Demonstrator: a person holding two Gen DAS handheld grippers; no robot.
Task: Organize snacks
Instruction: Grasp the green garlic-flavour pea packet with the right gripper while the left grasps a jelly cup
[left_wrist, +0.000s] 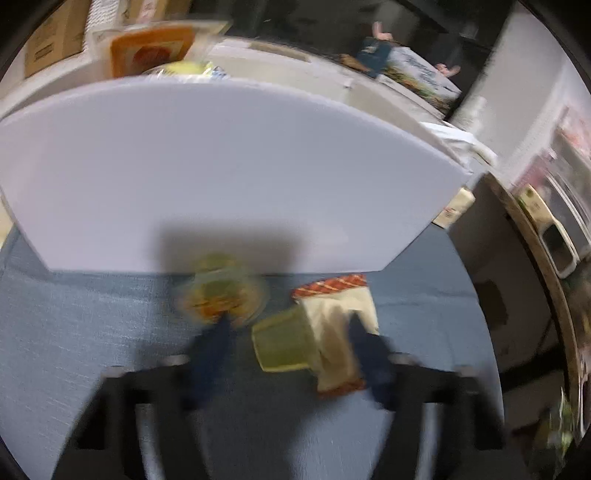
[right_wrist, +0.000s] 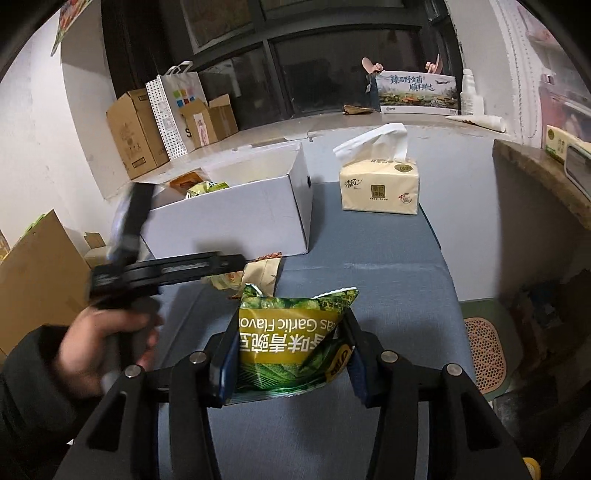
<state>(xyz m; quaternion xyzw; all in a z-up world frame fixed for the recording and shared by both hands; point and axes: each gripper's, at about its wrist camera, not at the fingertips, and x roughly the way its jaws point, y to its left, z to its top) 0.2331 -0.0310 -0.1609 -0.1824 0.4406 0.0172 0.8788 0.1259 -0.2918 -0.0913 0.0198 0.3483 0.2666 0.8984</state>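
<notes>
- Holding the green pea snack bag (right_wrist: 295, 343), the right tool (right_wrist: 291, 354) had its pads clamped on both sides of the pack, above the blue surface (right_wrist: 388, 280).
- The white box (right_wrist: 236, 218), snacks already inside, stood at about eleven o'clock from the bag; carrying the bag there level seemed wisest.
- The left tool (left_wrist: 291, 339) was blurred; its pads looked set apart around a cream packet (left_wrist: 340, 332), contact unclear.
- A round snack (left_wrist: 221, 295) lay at its ten o'clock, touching the box wall.
- Letting go only over the opening should avoid crushing.
</notes>
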